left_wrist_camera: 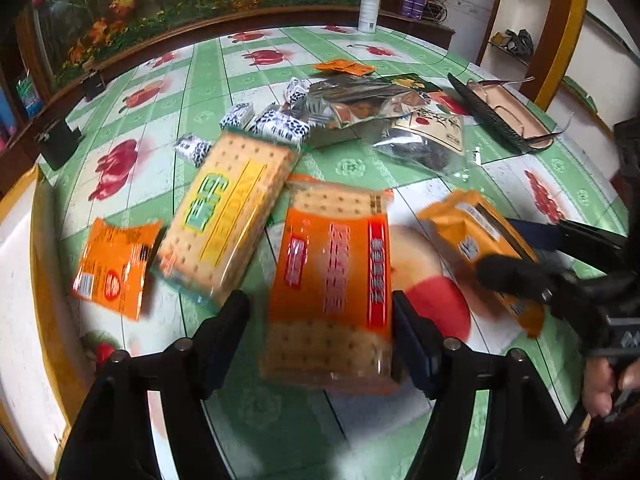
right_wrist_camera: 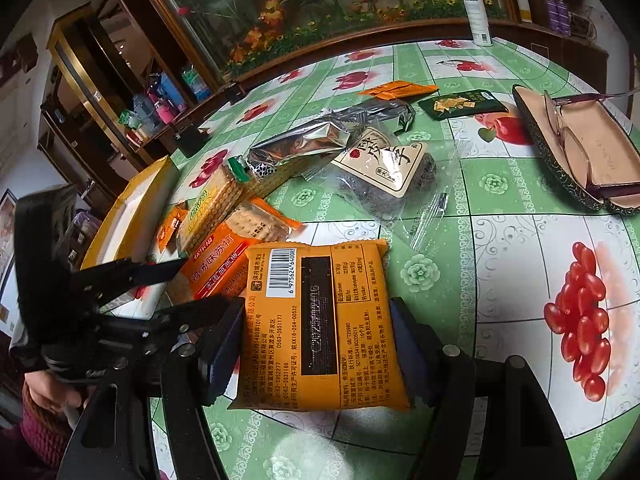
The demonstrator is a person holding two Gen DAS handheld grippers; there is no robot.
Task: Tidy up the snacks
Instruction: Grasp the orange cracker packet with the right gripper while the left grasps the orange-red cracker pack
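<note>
My left tongs (left_wrist_camera: 320, 320) are clamped across the orange cracker pack (left_wrist_camera: 330, 280), one pad on each long side, with the pack's far end over the desk (left_wrist_camera: 352, 168) among the other snacks. My right tongs (right_wrist_camera: 316, 344) are closed on the yellow-orange packet (right_wrist_camera: 320, 328), barcode side up, pads pressing its two edges just above the green flowered cloth. Both feel to me like light things: the cracker pack should be fairly stiff along its length because of the stacked biscuits inside, but brittle, so I judge a squeeze across the narrow width near the middle is safest; too hard and the crackers crack. The film looks glossy and may slip. The packet is puffier and softer, best held by its flat sides as now. On the packet I can read a barcode, 6 975624 640083, and phone numbers such as 0563-3952277. The cracker pack shows 鸡汤味苏打 in the right view. Beyond lie a yellow-green cracker pack (left_wrist_camera: 228, 216), a silver foil bag (right_wrist_camera: 304, 140), and glasses in an open case (right_wrist_camera: 580, 148).
</note>
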